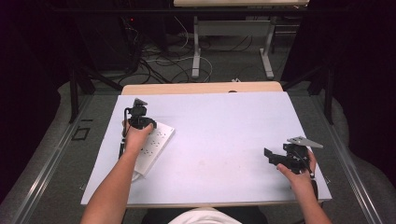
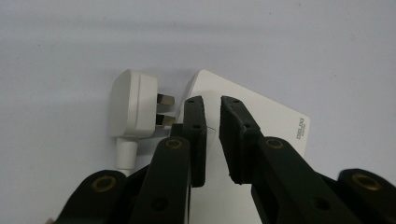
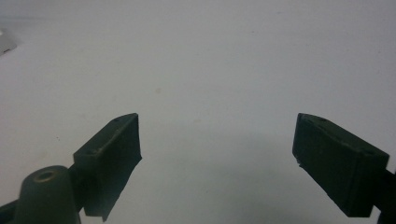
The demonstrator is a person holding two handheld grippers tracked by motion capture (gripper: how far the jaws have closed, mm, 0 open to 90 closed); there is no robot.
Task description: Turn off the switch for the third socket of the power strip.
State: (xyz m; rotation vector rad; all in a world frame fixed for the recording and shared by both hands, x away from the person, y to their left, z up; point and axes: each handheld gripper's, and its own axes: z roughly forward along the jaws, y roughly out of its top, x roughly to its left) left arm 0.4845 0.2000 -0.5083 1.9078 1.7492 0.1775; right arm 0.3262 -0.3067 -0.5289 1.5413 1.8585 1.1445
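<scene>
Grey floor strewn with cables lies beyond the far edge, under a second table's metal legs (image 1: 196, 51). Nearer, the counter (image 1: 219, 126) carries a pale sheet that covers nearly all of it, with a strip of wood showing along the far side.

On the left half of the counter lies a white power strip (image 1: 156, 142), set at a slant, its sockets facing up. From the left gripper view a white plug (image 2: 133, 105) lies just beside the strip's corner, prongs pointing toward the strip, its cord running down out of sight; whether the prongs touch the strip is hard to tell.

The person's left hand (image 1: 136, 136) holds the left tongs (image 2: 212, 114) over the far end of the strip. Its jaws are nearly together, with a thin gap between them and nothing caught there.

Well apart from the strip, near the right edge of the counter, the right hand (image 1: 299, 173) holds the right tongs (image 3: 217, 140) low over bare sheet. Its jaws stand wide apart and hold nothing.
</scene>
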